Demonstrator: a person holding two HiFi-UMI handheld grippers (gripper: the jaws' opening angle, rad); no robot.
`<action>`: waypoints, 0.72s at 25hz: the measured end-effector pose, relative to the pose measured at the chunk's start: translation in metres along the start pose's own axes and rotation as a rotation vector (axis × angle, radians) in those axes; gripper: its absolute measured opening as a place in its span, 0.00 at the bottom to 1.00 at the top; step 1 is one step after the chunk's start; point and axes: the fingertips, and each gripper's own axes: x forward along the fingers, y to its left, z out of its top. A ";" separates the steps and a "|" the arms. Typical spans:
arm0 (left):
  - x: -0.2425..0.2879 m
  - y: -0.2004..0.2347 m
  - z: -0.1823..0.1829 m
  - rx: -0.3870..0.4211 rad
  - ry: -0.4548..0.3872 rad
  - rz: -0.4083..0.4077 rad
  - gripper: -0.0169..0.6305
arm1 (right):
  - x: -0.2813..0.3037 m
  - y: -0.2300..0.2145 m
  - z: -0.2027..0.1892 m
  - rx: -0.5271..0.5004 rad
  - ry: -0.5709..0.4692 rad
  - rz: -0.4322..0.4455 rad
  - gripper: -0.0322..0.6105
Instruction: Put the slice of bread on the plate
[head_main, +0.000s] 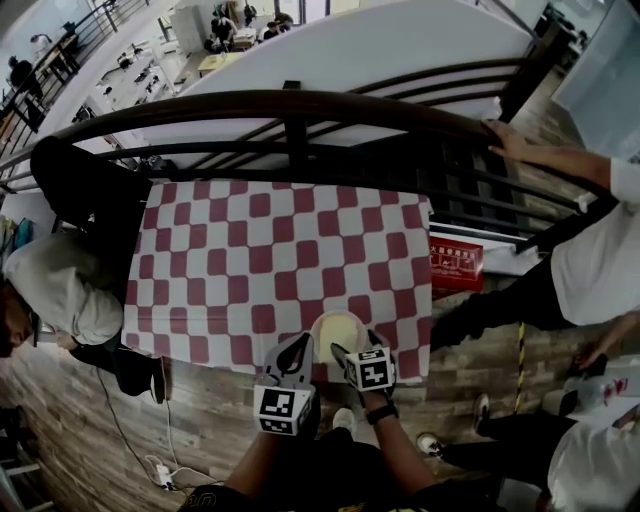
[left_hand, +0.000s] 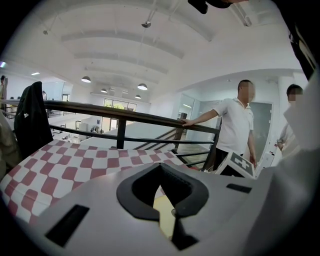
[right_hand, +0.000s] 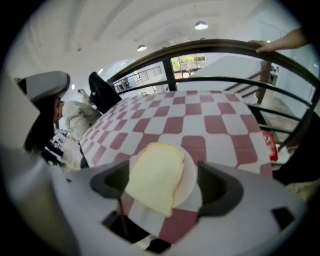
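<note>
The right hand-held gripper (right_hand: 162, 187) is released, jaws spread wide either side of the pale yellow slice of bread (right_hand: 155, 177), which lies on the round white plate (right_hand: 190, 175) on the red-and-white checked table (right_hand: 200, 120). The left hand-held gripper (left_hand: 171, 211), just beside it, is clenched on nothing.

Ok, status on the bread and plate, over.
Right gripper open, off the bread slice. Left gripper shut, empty. Slice on plate, overhanging its near edge. Nothing in the way.
</note>
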 end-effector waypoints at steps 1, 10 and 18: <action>-0.002 -0.004 0.002 0.004 -0.007 -0.001 0.05 | -0.008 0.003 0.003 -0.004 -0.025 0.011 0.73; -0.034 -0.043 0.032 0.071 -0.093 -0.006 0.05 | -0.103 0.029 0.032 -0.084 -0.281 0.041 0.48; -0.070 -0.067 0.048 0.085 -0.177 0.015 0.05 | -0.180 0.051 0.056 -0.150 -0.542 0.093 0.08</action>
